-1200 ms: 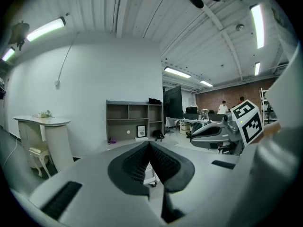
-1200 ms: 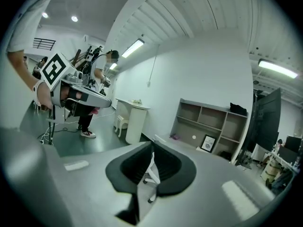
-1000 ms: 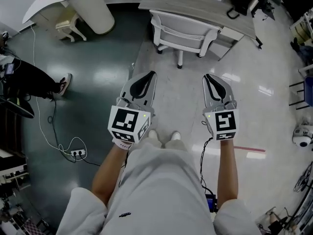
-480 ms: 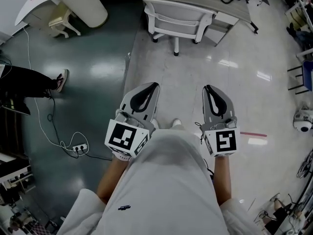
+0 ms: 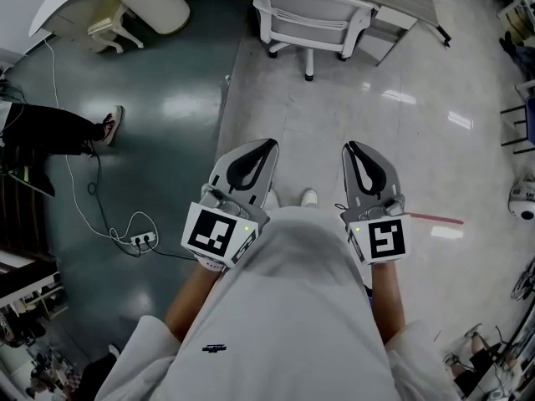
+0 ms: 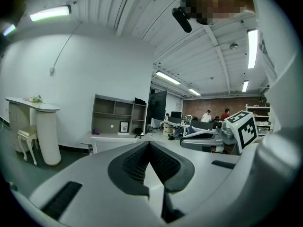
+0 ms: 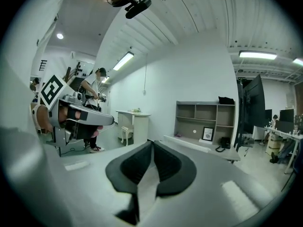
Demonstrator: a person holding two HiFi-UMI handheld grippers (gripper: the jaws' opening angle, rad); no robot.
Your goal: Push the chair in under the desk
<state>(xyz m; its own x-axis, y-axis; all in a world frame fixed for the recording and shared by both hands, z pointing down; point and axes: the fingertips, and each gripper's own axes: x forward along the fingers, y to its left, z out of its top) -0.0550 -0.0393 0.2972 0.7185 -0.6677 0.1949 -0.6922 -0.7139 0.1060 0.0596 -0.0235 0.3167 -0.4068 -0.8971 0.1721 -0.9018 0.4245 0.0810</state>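
– Chair (image 5: 311,19) first: where do we see it?
– We see the white office chair at the top edge of the head view. Its backrest is turned to us and its seat faces the desk (image 5: 408,5). It stands just at the near edge of this grey desk. How far the seat goes beneath the top, we cannot tell. Its column and foot show on the pale floor (image 5: 334,107).
– And our grippers, are they near it?
– No, both are well apart from it, lower in the picture, side by side and pointing toward it. The left gripper (image 5: 266,147) has its jaws pressed together with nothing between the pads; its own view shows this plainly. The right gripper (image 5: 351,149) is the same: jaws closed and empty.
– What lies around us?
– Between the grippers we see the tips of our white shoes (image 5: 309,197). To the right of the right gripper a thin red strip (image 5: 435,219) lies on the floor. On the left the floor is dark green, and a power strip (image 5: 138,241) lies there. Farther left we see a person's leg (image 5: 58,128) in dark trousers, with a sneaker. In the top left corner stands a white pedestal table (image 5: 150,2), with a small cream stool (image 5: 117,32) beside it.
– And behind the desk?
– In the gripper views we see a grey shelf unit (image 6: 118,119) against the white wall.
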